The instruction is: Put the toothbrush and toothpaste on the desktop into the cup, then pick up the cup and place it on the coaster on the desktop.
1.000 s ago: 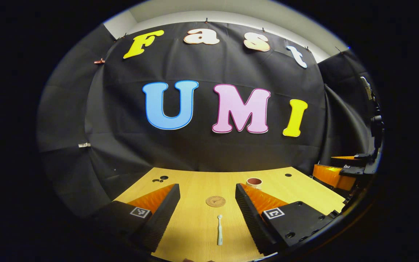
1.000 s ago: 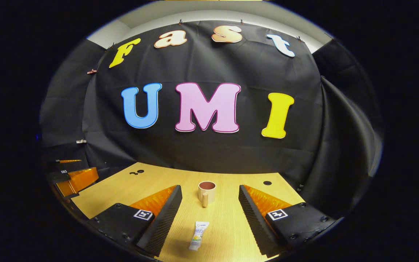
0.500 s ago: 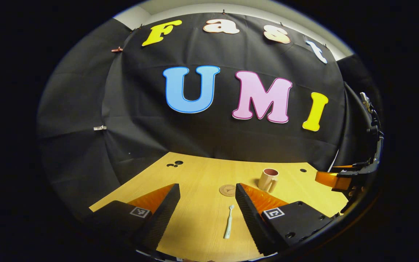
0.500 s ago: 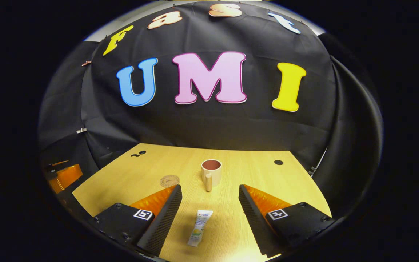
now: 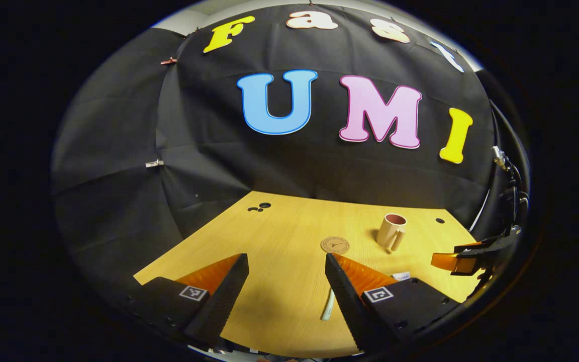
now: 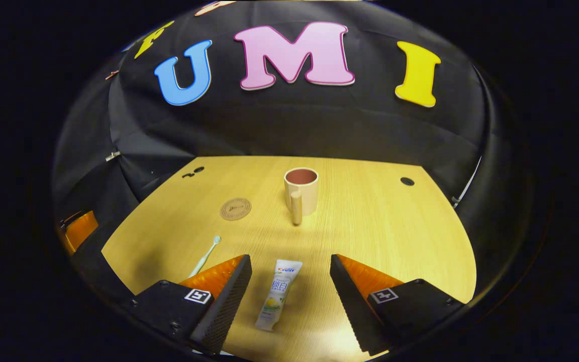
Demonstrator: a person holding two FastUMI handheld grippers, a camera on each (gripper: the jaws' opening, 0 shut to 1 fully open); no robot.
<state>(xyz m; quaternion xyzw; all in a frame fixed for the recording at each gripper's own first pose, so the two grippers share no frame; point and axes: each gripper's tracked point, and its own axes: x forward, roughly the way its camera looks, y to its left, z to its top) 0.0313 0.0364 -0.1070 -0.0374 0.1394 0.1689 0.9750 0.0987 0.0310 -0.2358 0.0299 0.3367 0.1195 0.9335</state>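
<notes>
Both grippers had tipped down toward the desktop [image 6: 395,236] since the earlier frames. We noted the right gripper [image 6: 289,289] spread wide, straddling the toothpaste [image 6: 278,293], which lay flat just in front of the cup [image 6: 301,193]. The left gripper [image 5: 284,286] was also spread; the toothbrush [image 5: 328,305] lay left of the toothpaste, the coaster [image 6: 235,208] left of the cup. We judged it best to lower squarely and pinch the tube mid-body.
</notes>
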